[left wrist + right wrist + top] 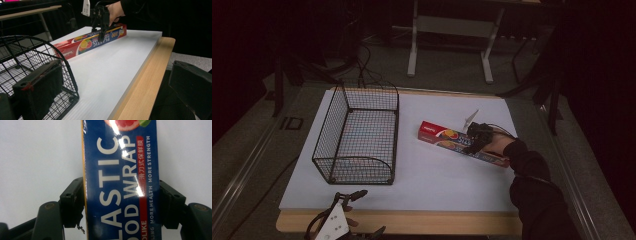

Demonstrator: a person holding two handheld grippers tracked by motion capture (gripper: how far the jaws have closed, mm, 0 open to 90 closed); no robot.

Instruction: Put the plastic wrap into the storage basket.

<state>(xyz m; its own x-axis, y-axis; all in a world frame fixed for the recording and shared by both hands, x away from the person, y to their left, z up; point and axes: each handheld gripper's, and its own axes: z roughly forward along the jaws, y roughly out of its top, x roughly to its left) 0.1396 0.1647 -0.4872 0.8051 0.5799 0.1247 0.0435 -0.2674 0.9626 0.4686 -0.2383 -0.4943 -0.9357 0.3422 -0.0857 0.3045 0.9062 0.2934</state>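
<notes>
Wrap box (120, 182) between right tongs (121, 205)

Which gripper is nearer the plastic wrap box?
Right. The right gripper straddles the plastic wrap box, pads against its sides; the left gripper sits at the table's near edge, beside the wire basket.

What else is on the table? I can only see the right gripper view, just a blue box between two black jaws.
Observer: A black wire basket stands left of the plastic wrap box in the high view, apart from it.
Child: Is anything in it?
Observer: No, it looks empty.
Child: Where is the other gripper?
Observer: The left gripper sits at the near edge of the table, by the basket, jaws wide open, holding nothing.
</notes>
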